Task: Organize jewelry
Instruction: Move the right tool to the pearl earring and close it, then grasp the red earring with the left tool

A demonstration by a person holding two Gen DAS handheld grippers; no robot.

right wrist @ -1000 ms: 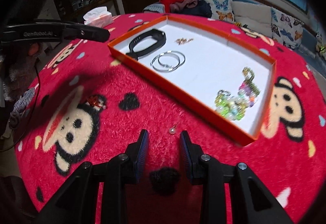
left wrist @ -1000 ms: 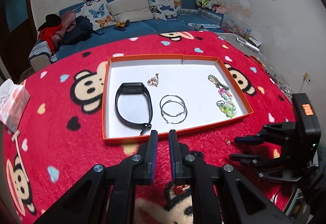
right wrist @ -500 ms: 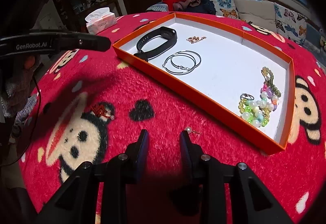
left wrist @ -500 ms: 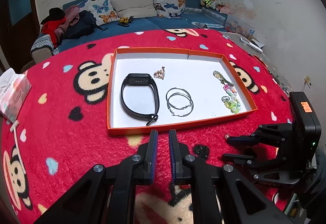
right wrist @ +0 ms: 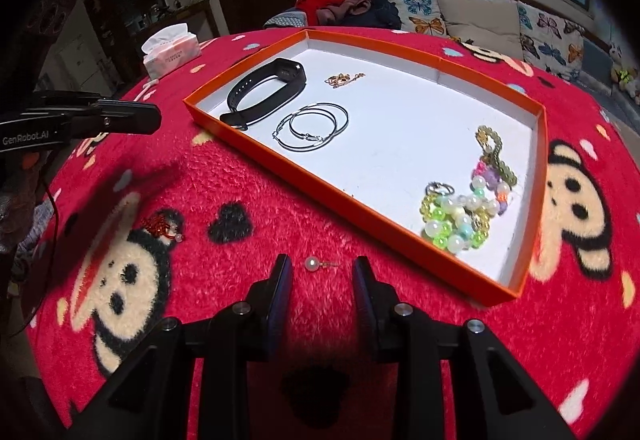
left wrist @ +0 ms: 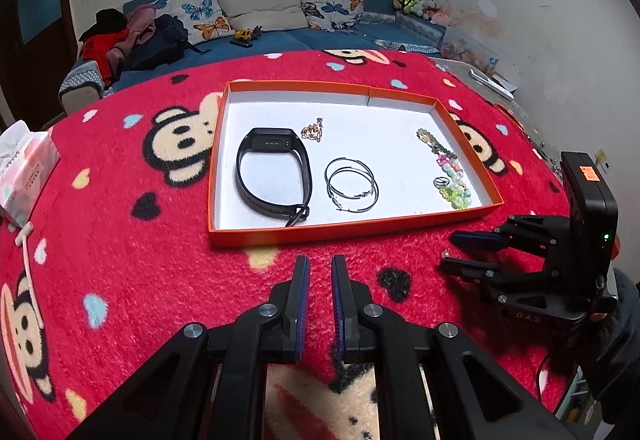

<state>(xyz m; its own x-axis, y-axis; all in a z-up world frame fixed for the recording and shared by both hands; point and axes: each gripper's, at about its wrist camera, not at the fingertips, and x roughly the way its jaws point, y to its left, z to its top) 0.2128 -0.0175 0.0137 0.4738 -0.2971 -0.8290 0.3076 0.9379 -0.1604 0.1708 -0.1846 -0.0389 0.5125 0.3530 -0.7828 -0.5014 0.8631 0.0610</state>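
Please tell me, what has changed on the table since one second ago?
The right gripper has closed in on the pearl earring, which now lies between its open fingers, not gripped. The left gripper stays shut and empty. The jewelry in the orange tray has not moved.

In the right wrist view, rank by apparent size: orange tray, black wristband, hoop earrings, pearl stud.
1. orange tray
2. black wristband
3. hoop earrings, close to the wristband, so unsure
4. pearl stud, smallest though nearest the camera

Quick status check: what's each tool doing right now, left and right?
Left tool: closed, holding nothing.
Right tool: open, holding nothing; the pearl earring lies on the blanket between its fingertips.
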